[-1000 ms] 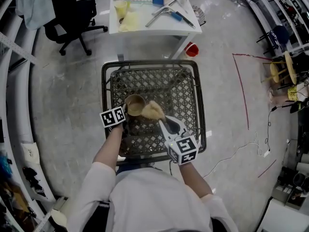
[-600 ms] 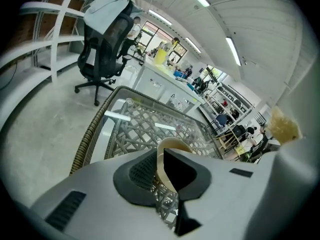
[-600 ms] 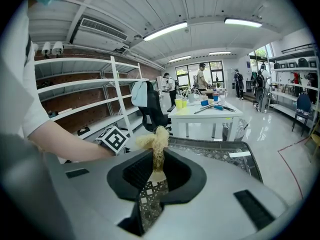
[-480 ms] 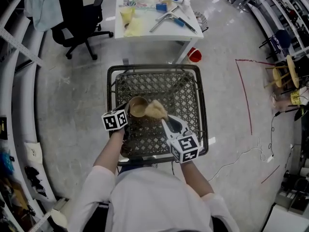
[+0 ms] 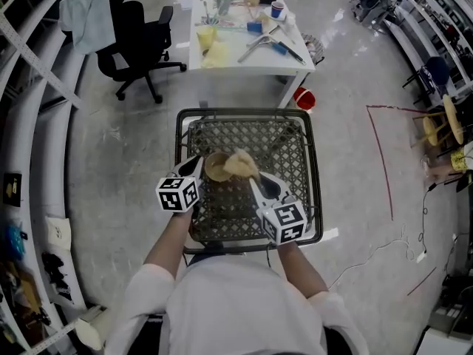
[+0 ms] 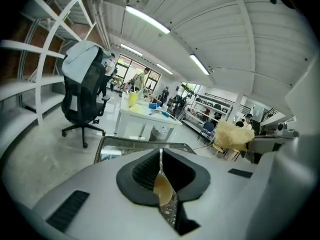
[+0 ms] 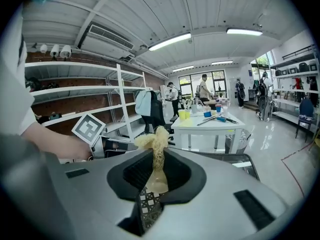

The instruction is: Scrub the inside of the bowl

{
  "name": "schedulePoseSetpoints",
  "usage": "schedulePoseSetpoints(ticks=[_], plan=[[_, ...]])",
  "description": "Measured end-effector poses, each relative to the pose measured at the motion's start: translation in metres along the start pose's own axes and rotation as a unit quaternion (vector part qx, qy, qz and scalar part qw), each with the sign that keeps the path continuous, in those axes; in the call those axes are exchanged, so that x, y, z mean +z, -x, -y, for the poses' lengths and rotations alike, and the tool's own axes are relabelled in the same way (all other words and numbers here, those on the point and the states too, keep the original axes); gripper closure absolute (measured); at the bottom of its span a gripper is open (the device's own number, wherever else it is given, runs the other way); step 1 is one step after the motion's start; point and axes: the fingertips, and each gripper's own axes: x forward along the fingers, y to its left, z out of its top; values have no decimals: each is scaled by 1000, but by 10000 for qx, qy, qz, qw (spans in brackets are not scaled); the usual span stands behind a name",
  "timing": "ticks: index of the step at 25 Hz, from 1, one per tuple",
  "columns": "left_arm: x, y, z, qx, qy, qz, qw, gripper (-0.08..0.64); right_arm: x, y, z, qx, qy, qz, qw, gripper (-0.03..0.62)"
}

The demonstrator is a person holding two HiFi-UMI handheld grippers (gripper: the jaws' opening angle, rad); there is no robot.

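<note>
Bowl material: the bowl [image 5: 215, 167] was a small round one, tan and smooth, with a thin rim and a light brown inside.
Scrubber material: the scrubber [image 5: 239, 164] was a pale yellow wad of coarse, stringy fibre, loose and ragged at its edges.
Table surface: the lattice table [image 5: 284, 146] was dark metal, an open diamond mesh inside a rounded tube frame.
Left gripper: the left gripper [image 5: 194, 170] reached forward from the near left, its jaws closed onto the bowl's near-left rim. In the left gripper view a thin tan sliver of the bowl [image 6: 162, 189] sat pinched between the grey, ribbed jaw pads of the left gripper [image 6: 161, 156].
Right gripper: the right gripper [image 5: 251, 180] came in from the near right, angled toward the far left. Its jaws were clamped on the scrubber [image 7: 154, 140], whose fibres stood up past the tips of the right gripper [image 7: 157, 156].
Arms: both forearms [image 5: 171, 235] were bare below white sleeves and held close together. A marker cube [image 5: 284, 223] sat on the rear of each gripper.
Bowl position: it sat over the middle of the mesh, opening facing up. Whether it rested on the mesh or was lifted could not be told.
Scrubber position: it lay at the bowl's right rim, overlapping that edge.
Background: a white table [image 5: 229, 56] crowded with small items stood farther off. A black office chair [image 5: 137, 35] with a pale cloth [image 5: 89, 13] draped over its back stood at the far left.
</note>
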Motion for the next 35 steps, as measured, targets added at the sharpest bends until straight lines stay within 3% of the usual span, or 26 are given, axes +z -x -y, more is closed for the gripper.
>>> schedulePoseSetpoints(ticks=[12,22,31,35], plan=[[26,85,59,-161,-351,958,9947,517,11,35,-19,176,118,356,9991,523],[12,138,89,-80,-585,1154,9916,517,1,69,-37,274,163,467,9984,523],[2,168,119,-32,-1098,1232,9863,517,-4,96,-40,241,161,586,9979,523],[-2,176,124,-27,-1081,1264,9861,517,-5,103,-41,241,187,630,9975,523]])
